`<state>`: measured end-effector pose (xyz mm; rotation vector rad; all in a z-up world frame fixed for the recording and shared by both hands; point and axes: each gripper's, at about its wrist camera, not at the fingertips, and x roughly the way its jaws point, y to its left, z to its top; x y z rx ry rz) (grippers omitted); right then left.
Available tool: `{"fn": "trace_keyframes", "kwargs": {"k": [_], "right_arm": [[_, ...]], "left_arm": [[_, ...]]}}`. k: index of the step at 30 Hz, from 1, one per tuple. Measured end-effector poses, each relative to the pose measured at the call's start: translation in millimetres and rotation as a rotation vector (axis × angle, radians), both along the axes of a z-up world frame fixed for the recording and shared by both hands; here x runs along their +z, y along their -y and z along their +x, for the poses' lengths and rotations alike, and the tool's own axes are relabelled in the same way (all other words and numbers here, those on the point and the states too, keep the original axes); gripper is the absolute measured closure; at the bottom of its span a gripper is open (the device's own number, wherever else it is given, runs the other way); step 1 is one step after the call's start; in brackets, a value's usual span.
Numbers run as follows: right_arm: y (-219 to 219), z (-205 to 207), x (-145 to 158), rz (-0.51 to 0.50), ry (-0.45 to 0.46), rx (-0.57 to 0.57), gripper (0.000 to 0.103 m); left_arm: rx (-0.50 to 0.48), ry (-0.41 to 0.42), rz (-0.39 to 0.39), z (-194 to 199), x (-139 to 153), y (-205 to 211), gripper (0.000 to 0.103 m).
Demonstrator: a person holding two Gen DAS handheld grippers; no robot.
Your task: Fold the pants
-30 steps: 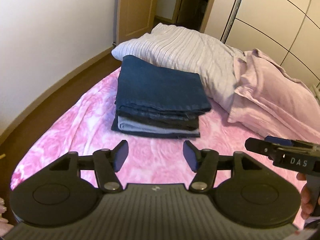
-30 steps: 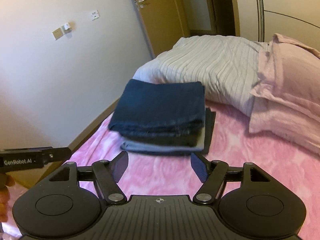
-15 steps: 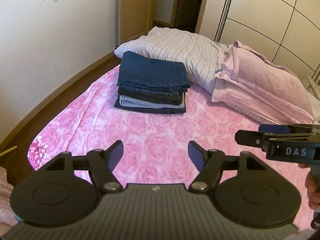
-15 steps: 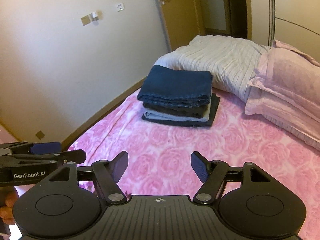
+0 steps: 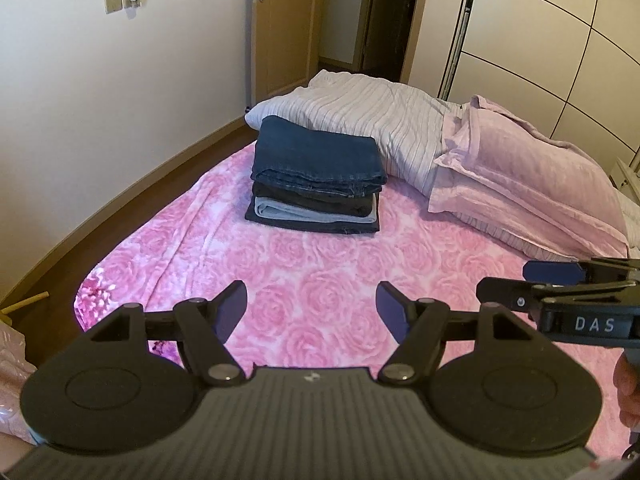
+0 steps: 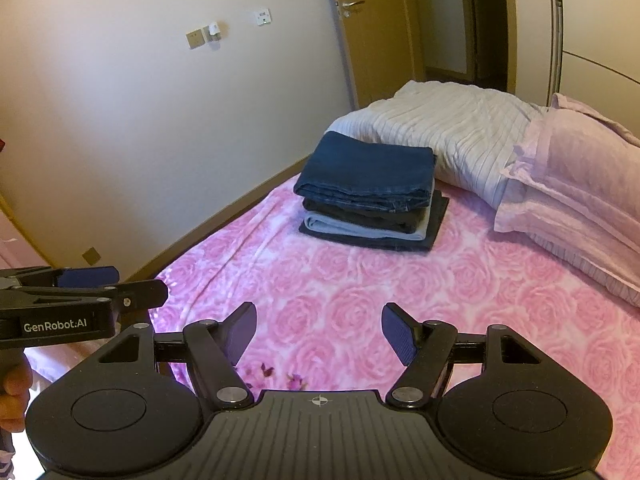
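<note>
Stack of folded pants, dark blue denim uppermost point(image 5: 316, 160), seated near far left corner of pink rose-print bed cover point(image 5: 328, 280), touching grey striped duvet point(image 5: 372, 120) behind. Left gripper point(image 5: 312, 306) fingers apart, just been opening, nothing between; hovering over near edge, well clear of stack. Right gripper point(image 6: 319, 328) fingers apart, empty, beside left. Judged: denim soft but heavy, thick at folds, non-slippery, not fragile. Best hold: folded edge facing near side, pinching all layers together.
</note>
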<state>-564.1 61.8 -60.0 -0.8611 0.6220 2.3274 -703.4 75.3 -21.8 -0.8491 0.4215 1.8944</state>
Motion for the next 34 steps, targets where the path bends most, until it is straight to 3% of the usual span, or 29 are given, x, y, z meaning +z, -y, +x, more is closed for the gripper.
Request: {"fn": "trace_keyframes", "kwargs": {"k": [34], "right_arm": [[-3.6,3.1,2.1,-0.002,-0.008,-0.006,0.037]], "left_arm": [[-0.007,-0.055,0.0,12.6,1.7,-8.2,0.035]]}}
